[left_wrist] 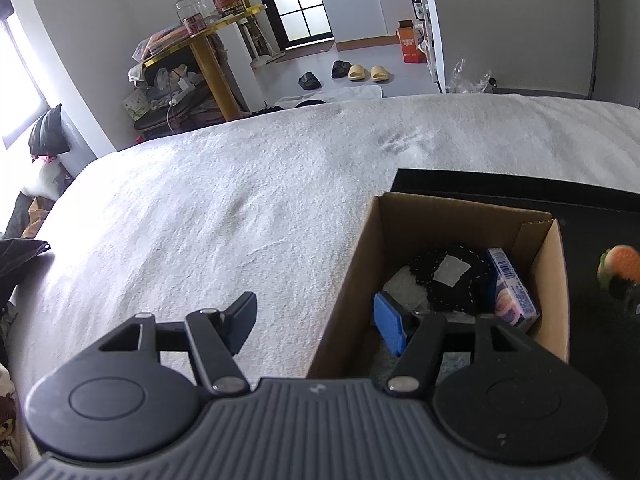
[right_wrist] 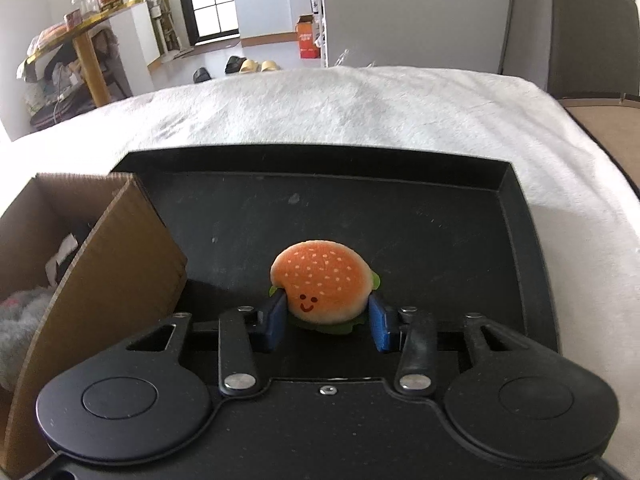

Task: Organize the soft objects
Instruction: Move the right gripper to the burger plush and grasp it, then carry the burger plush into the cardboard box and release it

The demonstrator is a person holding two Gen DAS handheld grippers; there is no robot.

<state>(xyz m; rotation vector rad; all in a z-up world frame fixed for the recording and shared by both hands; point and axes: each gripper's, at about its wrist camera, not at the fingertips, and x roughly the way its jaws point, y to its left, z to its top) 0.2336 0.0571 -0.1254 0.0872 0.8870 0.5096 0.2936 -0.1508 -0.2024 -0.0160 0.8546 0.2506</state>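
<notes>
A plush hamburger (right_wrist: 322, 284) with a smiling face sits between the blue pads of my right gripper (right_wrist: 327, 322), which is shut on it over the black tray (right_wrist: 360, 208). The burger also shows at the right edge of the left wrist view (left_wrist: 619, 264). A cardboard box (left_wrist: 352, 276) stands in the tray's left part; it shows in the right wrist view too (right_wrist: 116, 276). Inside lie a black knitted item (left_wrist: 460, 276), a blue packet (left_wrist: 512, 288) and something white. My left gripper (left_wrist: 316, 328) is open and empty, straddling the box's near left wall.
The tray and box rest on a bed with a white fluffy blanket (left_wrist: 224, 208). Beyond the bed are a round gold table (left_wrist: 208, 36) with jars, slippers (left_wrist: 360, 72) on the floor and an orange box (left_wrist: 410, 42).
</notes>
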